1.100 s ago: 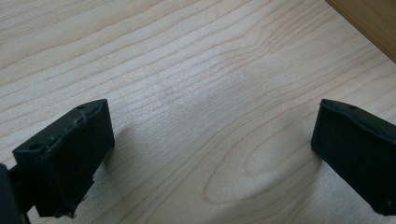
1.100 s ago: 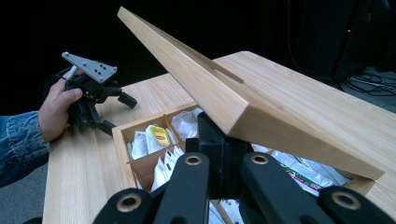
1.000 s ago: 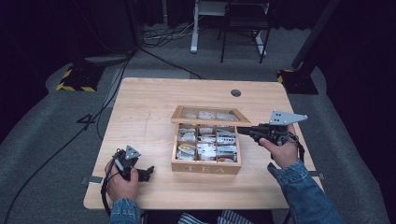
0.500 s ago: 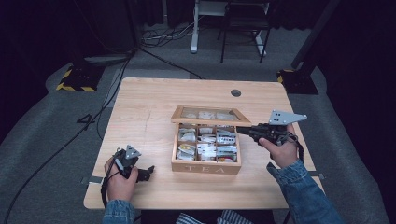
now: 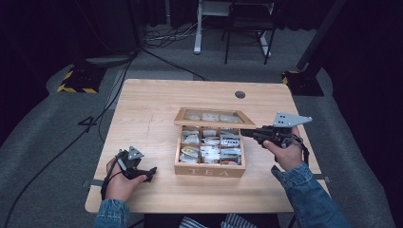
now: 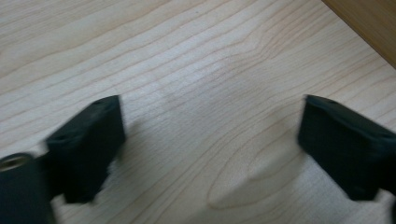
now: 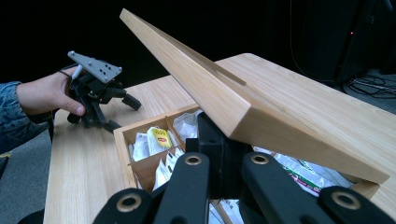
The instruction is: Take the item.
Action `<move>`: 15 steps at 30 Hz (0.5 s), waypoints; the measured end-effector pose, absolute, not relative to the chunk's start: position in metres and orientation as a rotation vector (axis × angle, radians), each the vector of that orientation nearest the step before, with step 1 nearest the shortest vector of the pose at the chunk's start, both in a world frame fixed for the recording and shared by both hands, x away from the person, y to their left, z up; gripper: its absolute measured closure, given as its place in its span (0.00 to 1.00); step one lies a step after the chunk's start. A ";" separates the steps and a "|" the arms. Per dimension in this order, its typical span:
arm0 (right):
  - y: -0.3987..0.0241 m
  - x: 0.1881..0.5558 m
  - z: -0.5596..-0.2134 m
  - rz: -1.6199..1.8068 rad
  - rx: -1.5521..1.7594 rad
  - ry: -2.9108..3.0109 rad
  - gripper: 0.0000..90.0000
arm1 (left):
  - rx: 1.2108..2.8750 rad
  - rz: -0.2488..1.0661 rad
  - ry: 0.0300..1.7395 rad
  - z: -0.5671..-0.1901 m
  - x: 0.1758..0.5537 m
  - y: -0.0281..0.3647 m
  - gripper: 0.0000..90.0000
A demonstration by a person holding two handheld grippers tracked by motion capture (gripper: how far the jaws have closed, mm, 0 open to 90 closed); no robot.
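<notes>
Right now I see the tea box (image 5: 209, 151) mid-table (image 5: 157, 102), its lid (image 5: 213, 116) raised and tilted back. My right gripper (image 5: 247, 133) sits at the box's right edge, jaws under the lid; I cannot tell their gap. My left gripper (image 5: 151, 170) rests left of the box, jaws wide apart over bare wood.

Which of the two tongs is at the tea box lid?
The right tongs, reaching under the raised lid of the tea box. The left tongs rest open on bare table, apart from the box.
</notes>
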State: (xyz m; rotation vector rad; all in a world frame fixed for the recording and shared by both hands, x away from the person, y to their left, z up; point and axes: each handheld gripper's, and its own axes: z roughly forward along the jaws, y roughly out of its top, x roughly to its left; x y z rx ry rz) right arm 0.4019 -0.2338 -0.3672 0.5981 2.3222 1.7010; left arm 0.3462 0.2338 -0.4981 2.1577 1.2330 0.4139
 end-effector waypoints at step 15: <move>-0.237 0.402 -0.366 1.716 0.598 2.314 1.00 | 2.134 0.365 1.116 -0.439 0.340 0.218 0.42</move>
